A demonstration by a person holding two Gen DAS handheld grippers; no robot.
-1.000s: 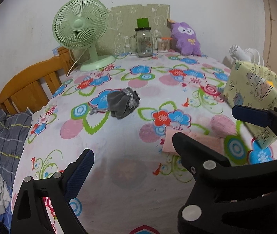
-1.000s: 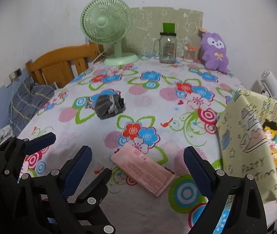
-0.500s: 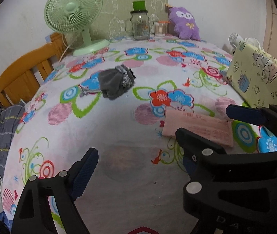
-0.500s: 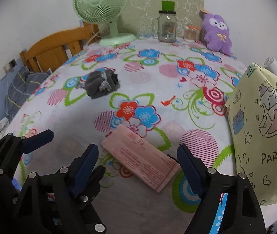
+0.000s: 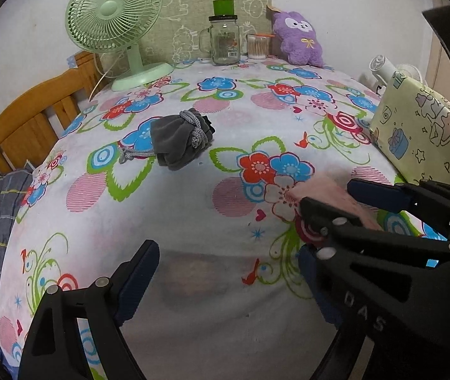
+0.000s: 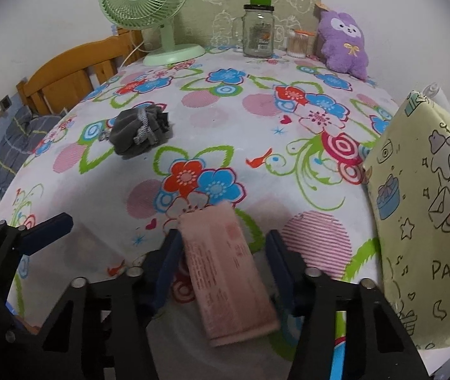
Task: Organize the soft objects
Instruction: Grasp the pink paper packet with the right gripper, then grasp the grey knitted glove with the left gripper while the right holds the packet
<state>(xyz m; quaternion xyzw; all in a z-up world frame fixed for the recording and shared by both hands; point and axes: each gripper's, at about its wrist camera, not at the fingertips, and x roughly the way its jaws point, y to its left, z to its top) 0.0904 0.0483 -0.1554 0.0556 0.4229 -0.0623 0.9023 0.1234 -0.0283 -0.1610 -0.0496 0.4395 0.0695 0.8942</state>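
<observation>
- Right gripper (image 6: 223, 262): jaws had just been closing, pink packet (image 6: 225, 272) lying lengthwise betw. its 2 fingers; left pad touched packet's edge, right pad showed a gap, so not yet pinched.
- Left gripper (image 5: 225, 272): fingers spread wide, nothing betw. them, only floral tablecloth (image 5: 193, 221).
- Grey pouch (image 5: 177, 139) lay well beyond left gripper's fingertips.
- Yellow bag (image 6: 427, 221) stood right of right fingers.

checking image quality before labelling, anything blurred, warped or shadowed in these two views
Left wrist view: fisheye bends the table edges, corners go black; pink packet is smeared, a soft shadow lies on the tablecloth near the left tool. Right wrist view: same warp; the packet between the right tool fingers is blurred, the grey pouch and fan stay sharp.
</observation>
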